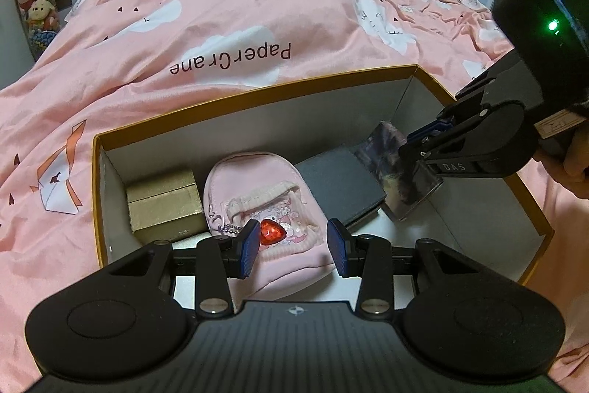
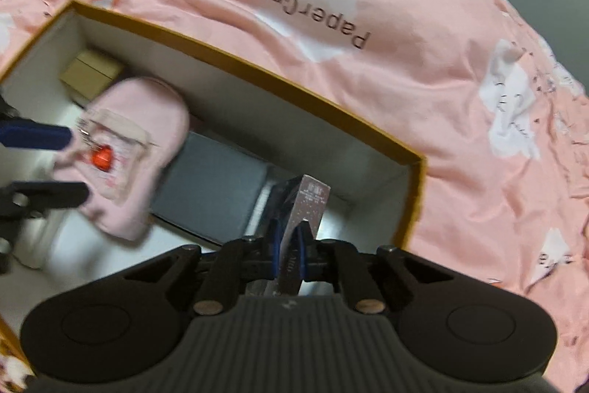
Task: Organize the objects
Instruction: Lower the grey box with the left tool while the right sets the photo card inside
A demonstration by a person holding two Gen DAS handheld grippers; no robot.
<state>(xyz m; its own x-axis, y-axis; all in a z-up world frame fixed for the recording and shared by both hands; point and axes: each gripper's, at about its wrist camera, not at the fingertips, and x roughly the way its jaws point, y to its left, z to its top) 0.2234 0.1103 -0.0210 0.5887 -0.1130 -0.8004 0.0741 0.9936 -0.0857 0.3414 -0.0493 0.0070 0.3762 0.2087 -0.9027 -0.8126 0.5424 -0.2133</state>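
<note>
Right gripper (image 2: 289, 245) clamped on thin purple printed card box (image 2: 307, 201), upright in orange-rimmed white carton (image 1: 257, 91); left gripper (image 1: 292, 247) apart above pink pouch (image 1: 257, 186). Probably light, stiff, crushable; best pinched across flat faces.

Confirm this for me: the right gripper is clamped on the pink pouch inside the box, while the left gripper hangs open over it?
Not quite. The right gripper is clamped on the thin patterned box, not the pink pouch. The right wrist view shows its blue pads pressed on that box's edge. The rest holds: the left gripper hangs open over the pouch inside the big box.
</note>
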